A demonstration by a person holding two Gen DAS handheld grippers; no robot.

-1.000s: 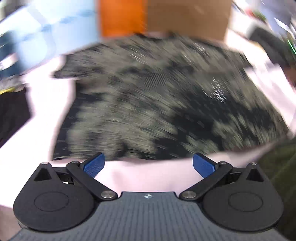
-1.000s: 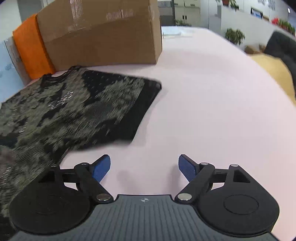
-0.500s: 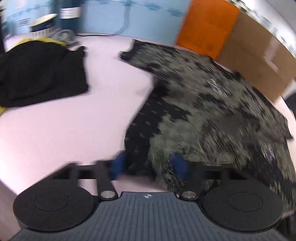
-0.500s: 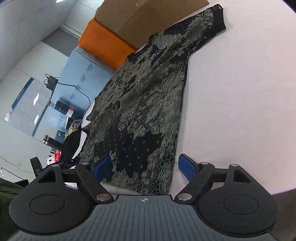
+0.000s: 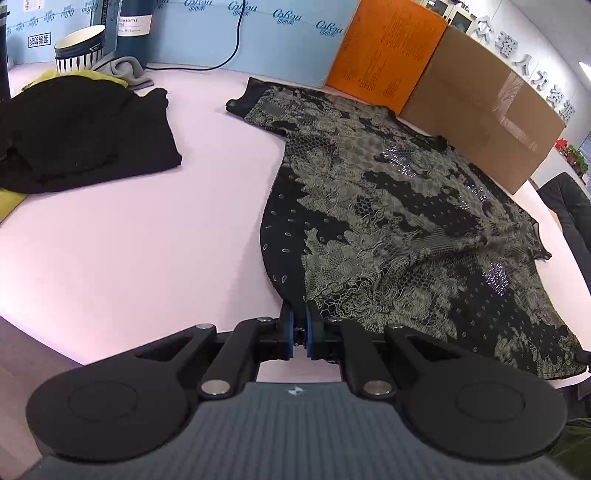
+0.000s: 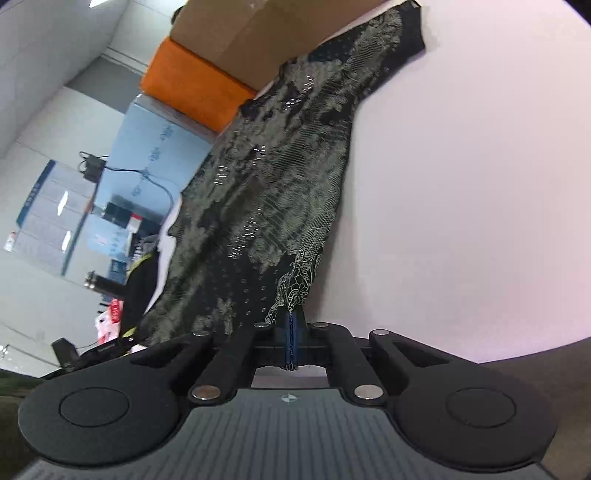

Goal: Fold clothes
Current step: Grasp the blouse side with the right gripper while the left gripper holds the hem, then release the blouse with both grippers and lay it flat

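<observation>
Both claws are clamped on the hem of a black top printed with a pale olive lace-and-scale pattern (image 5: 388,206), which lies spread flat across a pale pink tabletop (image 5: 129,236). The left gripper (image 5: 300,328) has its blue-padded fingers (image 5: 290,330) drawn almost together, a fold of the near left corner of the fabric pinched between them. The right gripper (image 6: 293,334) is closed just as tight — its blue pads meet on the cloth's near right corner, the garment (image 6: 280,177) running away from it toward the far edge of the table (image 6: 461,184).

Beyond the top's collar stand a brown cardboard box (image 5: 480,107) and, beside it, an orange rectangular box (image 5: 384,59), both against a light blue printed panel (image 5: 229,33). To the left, well apart from the patterned top, lies a heap of black clothing (image 5: 81,133) over a yellow cloth (image 5: 9,201) — behind it a crumpled grey rag (image 5: 125,70) and a white bowl with black stripes (image 5: 78,50).
</observation>
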